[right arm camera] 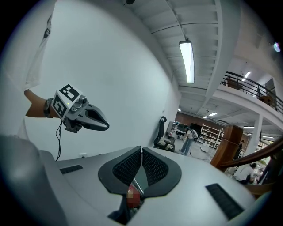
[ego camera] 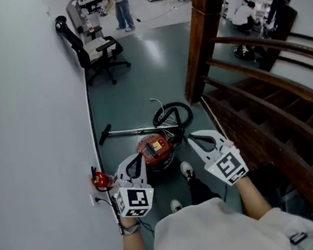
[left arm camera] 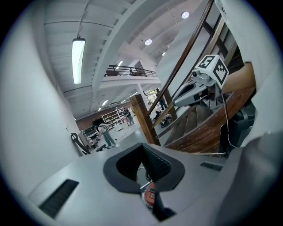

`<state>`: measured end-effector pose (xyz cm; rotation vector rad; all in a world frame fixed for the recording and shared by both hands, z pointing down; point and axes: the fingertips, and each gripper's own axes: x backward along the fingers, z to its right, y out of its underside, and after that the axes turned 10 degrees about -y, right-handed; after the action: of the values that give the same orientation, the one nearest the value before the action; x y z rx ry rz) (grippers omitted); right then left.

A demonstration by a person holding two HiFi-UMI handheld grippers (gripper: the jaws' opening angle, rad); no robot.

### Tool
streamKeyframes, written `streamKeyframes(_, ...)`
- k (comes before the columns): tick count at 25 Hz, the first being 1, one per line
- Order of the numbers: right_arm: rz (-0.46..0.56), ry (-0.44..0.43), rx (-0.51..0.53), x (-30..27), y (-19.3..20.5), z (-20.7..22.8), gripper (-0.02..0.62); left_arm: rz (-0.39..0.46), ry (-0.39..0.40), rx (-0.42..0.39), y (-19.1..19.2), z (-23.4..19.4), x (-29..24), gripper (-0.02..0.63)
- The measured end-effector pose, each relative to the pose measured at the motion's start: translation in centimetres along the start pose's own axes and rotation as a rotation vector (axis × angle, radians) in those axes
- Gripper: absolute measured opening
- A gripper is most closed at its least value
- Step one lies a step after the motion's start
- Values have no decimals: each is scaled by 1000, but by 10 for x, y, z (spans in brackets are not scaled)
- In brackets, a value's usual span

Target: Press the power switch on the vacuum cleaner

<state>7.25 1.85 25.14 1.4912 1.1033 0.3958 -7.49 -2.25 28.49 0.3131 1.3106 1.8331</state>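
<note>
Looking steeply down, the head view shows the vacuum cleaner [ego camera: 155, 151] on the grey-green floor near the white wall [ego camera: 32, 138], well below both grippers and a little ahead of the person's shoes [ego camera: 186, 171]. It sits between the two grippers in that view; the left gripper [ego camera: 140, 157] seems the closer, its tips over the canister's left edge, while the right gripper [ego camera: 191, 139] hangs just off its right side. Any press would have to go downward and slightly forward.

The canister is a squat, round red drum with a glossy top, a pale label and a black base; the switch itself is too small to pick out. Its metal wand [ego camera: 124, 132] lies crosswise towards the wall, and the ribbed black hose [ego camera: 172, 115] is coiled behind it.

Both grippers have their dark, cross-hatched pads brought together with nothing between them: in the left gripper view the left gripper [left arm camera: 142, 145] shows only a sliver of red canister beneath, and the right gripper [right arm camera: 141, 148] points into the room
</note>
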Motion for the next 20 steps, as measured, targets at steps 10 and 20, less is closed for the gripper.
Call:
streamKeyframes(10, -58, -53, 54, -37, 29, 35, 31, -71, -21, 34, 17, -2, -39, 0)
streamKeyframes(20, -70, -140, 59, -82, 45, 73, 31, -113, -68, 71, 29, -15, -83, 0)
